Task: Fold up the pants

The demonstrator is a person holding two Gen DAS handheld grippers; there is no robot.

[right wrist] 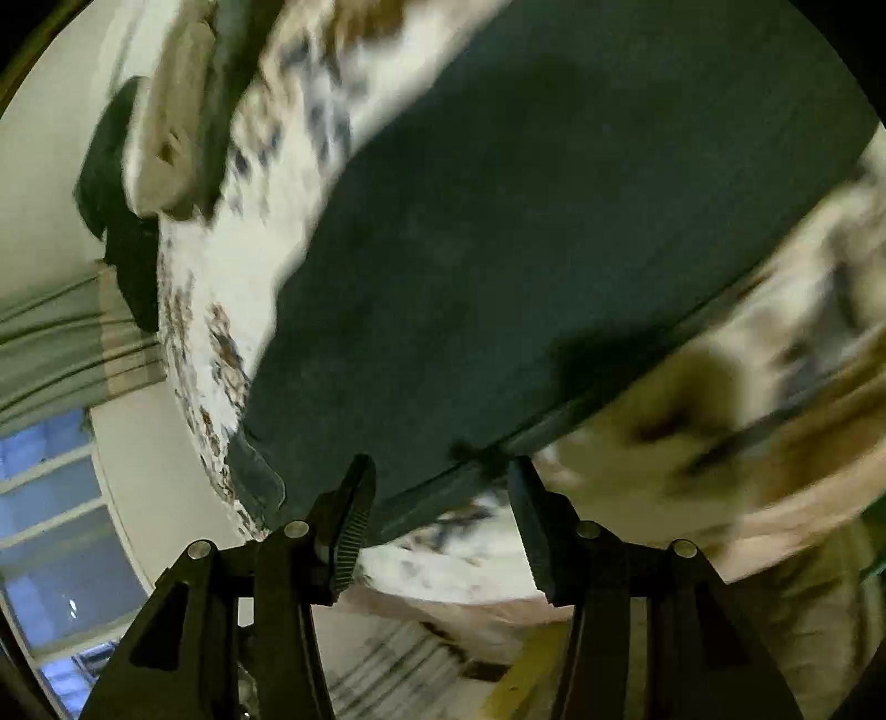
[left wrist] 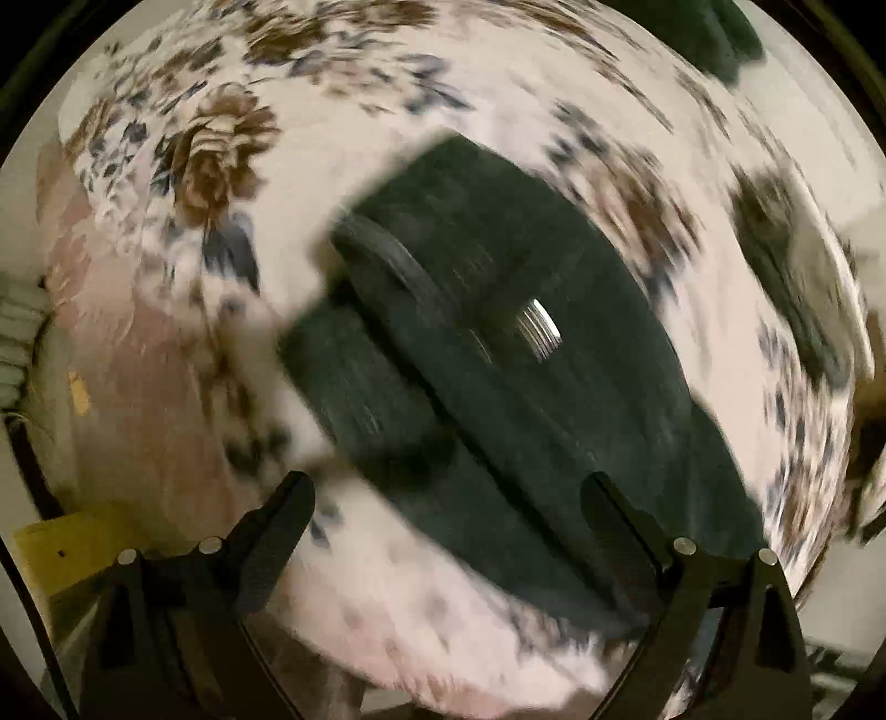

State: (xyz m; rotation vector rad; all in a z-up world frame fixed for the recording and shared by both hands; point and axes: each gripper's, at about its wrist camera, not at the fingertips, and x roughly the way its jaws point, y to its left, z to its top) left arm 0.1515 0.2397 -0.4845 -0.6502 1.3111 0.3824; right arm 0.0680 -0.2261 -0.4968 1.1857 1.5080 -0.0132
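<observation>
The dark green pants (left wrist: 498,343) lie on a white bedspread with brown and blue flowers (left wrist: 166,183), waistband toward the upper left, a silver button (left wrist: 540,332) on them. My left gripper (left wrist: 448,487) is open above the pants' lower part, holding nothing. In the right wrist view the pants (right wrist: 526,232) fill the middle, with an edge running near the fingertips. My right gripper (right wrist: 440,471) is open right at that edge, holding nothing. Both views are motion-blurred.
A dark green item (left wrist: 714,33) lies at the bed's far edge. A beige and dark pile (right wrist: 177,127) sits at the upper left of the right wrist view. A yellow object (left wrist: 72,543) is beside the bed. A window (right wrist: 50,498) and curtain (right wrist: 66,343) are left.
</observation>
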